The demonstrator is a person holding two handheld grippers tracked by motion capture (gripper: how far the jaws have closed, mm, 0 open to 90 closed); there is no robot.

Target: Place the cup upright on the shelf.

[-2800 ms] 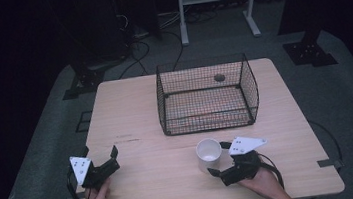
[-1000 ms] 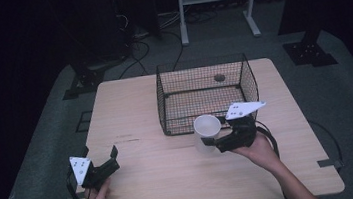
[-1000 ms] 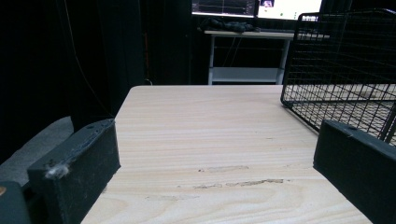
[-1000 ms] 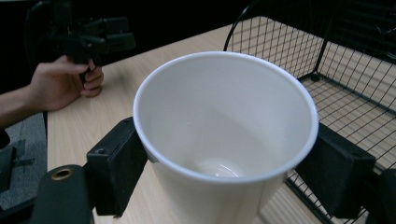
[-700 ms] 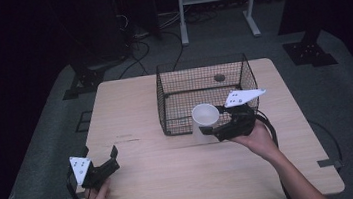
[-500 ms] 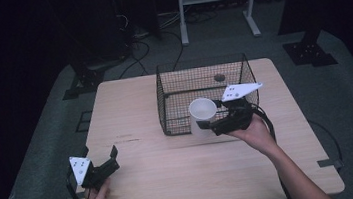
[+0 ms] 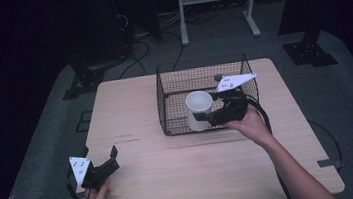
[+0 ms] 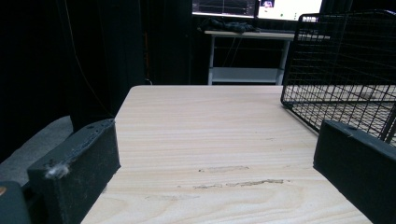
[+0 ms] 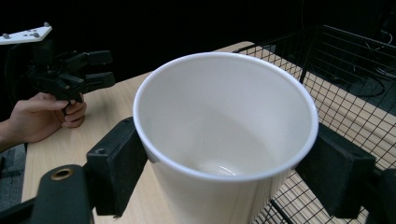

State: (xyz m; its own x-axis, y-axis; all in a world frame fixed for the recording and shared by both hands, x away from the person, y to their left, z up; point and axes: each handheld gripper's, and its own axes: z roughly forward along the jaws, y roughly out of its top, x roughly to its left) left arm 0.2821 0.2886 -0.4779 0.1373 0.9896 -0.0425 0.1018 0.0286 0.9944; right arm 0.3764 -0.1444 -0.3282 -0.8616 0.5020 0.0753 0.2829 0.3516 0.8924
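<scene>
White paper cup (image 7: 199, 109), plain, upright, empty and clean inside, now over the front wall of the wire basket (image 7: 173, 85), carried up from the bare bench (image 7: 125, 110) at 6 o'clock of it. Gripped on both sides below the rim by the right tool (image 7: 215, 117), jaws clamped on its wall. Probably a lowering and a release left. Idle at 8 o'clock: left tool (image 7: 110, 160), jaws apart, resting on the bench edge.

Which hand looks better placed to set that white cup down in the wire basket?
The right. Its gripper is already clamped on the white cup, holding it over the wire basket. The left gripper rests open near the table's near-left corner, away from the basket.
</scene>
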